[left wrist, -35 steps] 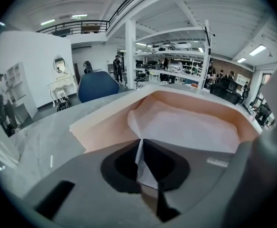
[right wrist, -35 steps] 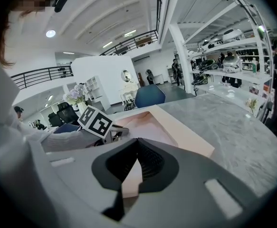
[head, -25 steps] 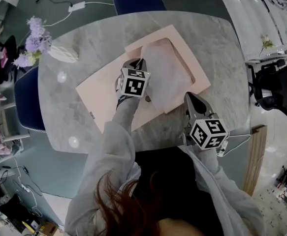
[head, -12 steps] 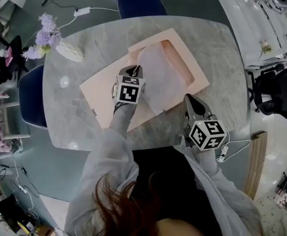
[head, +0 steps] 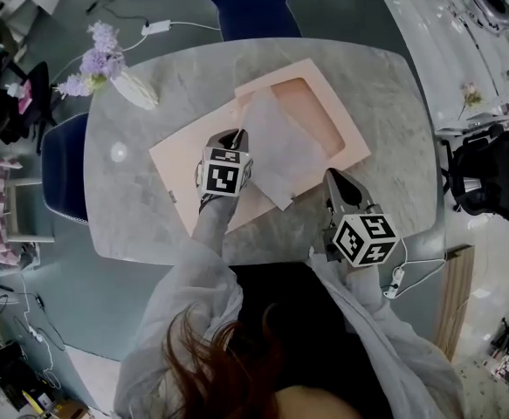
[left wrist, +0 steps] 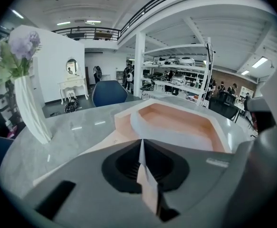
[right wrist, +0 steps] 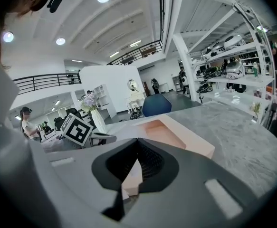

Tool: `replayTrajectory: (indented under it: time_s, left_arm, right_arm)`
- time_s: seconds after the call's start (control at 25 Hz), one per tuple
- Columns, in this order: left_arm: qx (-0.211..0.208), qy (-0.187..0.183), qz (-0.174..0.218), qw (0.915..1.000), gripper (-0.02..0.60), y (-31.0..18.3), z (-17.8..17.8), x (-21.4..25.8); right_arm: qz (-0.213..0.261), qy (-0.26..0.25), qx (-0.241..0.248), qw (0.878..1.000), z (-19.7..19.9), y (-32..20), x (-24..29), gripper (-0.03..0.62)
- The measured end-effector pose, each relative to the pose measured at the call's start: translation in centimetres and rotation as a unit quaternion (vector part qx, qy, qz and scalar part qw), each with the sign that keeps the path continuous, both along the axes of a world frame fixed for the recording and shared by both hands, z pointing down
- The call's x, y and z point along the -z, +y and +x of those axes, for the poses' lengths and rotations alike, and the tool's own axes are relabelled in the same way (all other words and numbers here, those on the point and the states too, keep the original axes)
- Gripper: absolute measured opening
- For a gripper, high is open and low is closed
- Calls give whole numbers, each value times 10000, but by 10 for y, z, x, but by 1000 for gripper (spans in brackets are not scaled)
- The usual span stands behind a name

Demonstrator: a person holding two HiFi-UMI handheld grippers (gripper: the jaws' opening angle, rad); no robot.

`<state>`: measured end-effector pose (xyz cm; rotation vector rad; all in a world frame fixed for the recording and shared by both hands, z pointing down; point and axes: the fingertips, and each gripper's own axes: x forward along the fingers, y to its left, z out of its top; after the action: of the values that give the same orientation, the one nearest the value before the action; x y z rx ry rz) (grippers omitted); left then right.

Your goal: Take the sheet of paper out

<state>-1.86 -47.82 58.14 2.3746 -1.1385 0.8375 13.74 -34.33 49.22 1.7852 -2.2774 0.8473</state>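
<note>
A flat pink box lies open on the table: its tray is at the right and its lid is flat at the left. A thin white sheet of paper lies slanted over the tray's left rim, and much of the tray's pink floor shows. My left gripper is shut on the sheet's left edge. In the left gripper view the paper stands pinched in the gripper, with the rest of the sheet draped ahead. My right gripper is shut at the box's near right edge; I cannot tell whether it touches.
A white vase of purple flowers lies at the grey marble table's back left. One blue chair stands behind the table and another at its left. The person's body is at the near edge.
The left gripper has drawn the sheet left and toward the person, lifting it a little. More of the tray's pink floor now shows. The right gripper has hardly shifted.
</note>
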Motion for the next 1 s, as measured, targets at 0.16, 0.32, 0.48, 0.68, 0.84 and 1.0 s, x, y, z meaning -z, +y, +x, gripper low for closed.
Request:
replayTrajectory:
  time_s: [0.16,0.32,0.48,0.68,0.84,1.0]
  left_arm:
    - [216,35,-58,9997,5,10,-17,-3]
    - [457,58,-87,9989,4,20,-33,-5]
    - [688,107,-67,9975,5,30,-53,-3]
    - [965,172,40,9952,5,38,-71,5]
    - [1180,297,242,9923,4,44,-84,25]
    - [1308,404,451,9896,5,54,-93,46]
  right_arm:
    - [69,-9,33,10000,-2,0,3,11]
    - [118,-21,91,9999,-4,0,5,11]
    - [187,-134,143,9996,-12,-3,8,11]
    - [275,-207,264,9991,-19,-5,12,11]
    - [374,-254,436,9980,-29,-5,21,11]
    - [453,-268,632,9966,-37,-1,27,11]
